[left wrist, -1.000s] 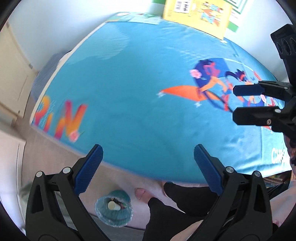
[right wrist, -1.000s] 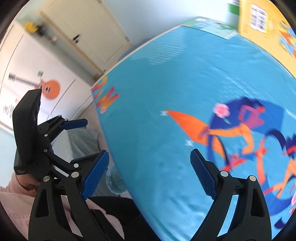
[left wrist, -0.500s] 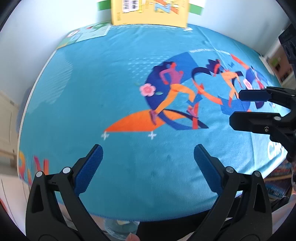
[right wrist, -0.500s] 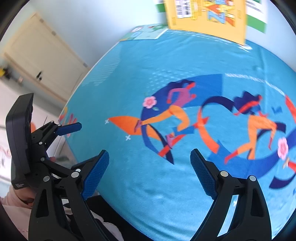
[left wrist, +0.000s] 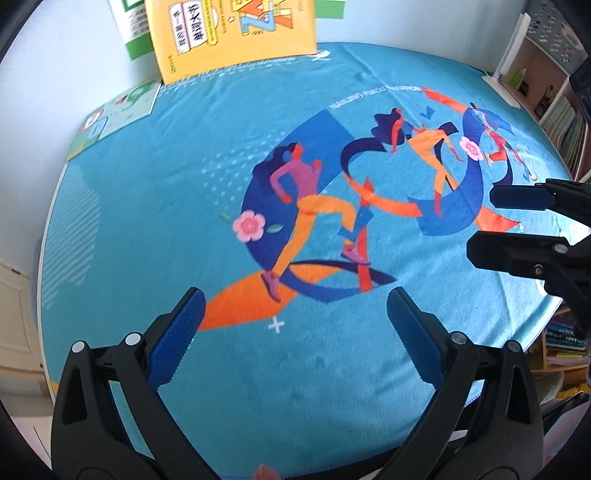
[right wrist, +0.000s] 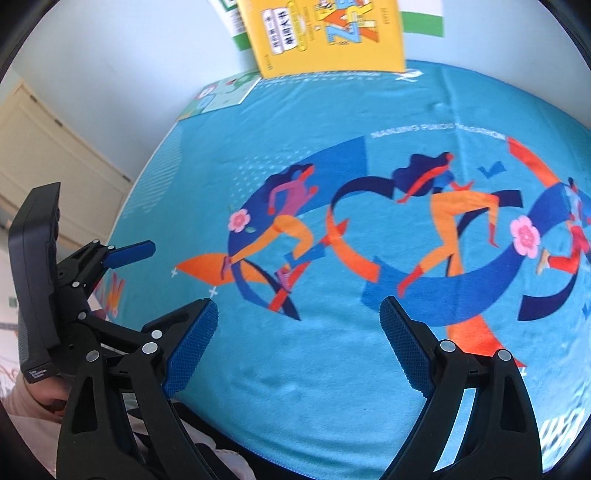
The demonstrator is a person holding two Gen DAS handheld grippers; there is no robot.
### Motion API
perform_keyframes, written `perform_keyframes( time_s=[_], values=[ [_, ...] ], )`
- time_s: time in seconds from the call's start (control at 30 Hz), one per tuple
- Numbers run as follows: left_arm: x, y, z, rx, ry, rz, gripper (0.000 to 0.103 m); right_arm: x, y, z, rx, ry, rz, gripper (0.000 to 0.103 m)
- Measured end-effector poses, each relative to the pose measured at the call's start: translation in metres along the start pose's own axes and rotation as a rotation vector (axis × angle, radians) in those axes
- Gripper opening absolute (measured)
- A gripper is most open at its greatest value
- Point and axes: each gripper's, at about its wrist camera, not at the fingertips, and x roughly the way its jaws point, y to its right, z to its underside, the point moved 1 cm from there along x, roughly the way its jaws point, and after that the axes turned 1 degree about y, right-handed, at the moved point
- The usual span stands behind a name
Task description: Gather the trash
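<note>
Above the blue printed towel [left wrist: 147, 206] on the tabletop, the left claw [left wrist: 293, 314] and right claw [right wrist: 299, 325] were held wide open, both empty. No trash could be made out; a yellow book [left wrist: 236, 33] stood far.

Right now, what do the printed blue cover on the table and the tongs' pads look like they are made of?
Printed blue cover: seemingly soft, matte short-pile fabric such as a towel; faint dents and a stitched hem show along the near edge. Left tongs pads: apparently blue rubbery material with a fine grid texture, on black, likely plastic arms. Right tongs pads look the same.
</note>
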Motion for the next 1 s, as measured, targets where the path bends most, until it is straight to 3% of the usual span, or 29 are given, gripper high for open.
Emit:
perform_keyframes(
  time_s=[0.3,1.0],
  values=[
    [-0.003,0.005,-0.016,0.027,0.032,-0.007,0.096,-0.013,0.014,-0.009,0.024,0.060,0.028,0.089],
    [-0.001,0.004,-0.024,0.038,0.045,-0.038,0.096,-0.015,0.024,-0.017,0.020,0.068,0.032,0.089]
  ],
)
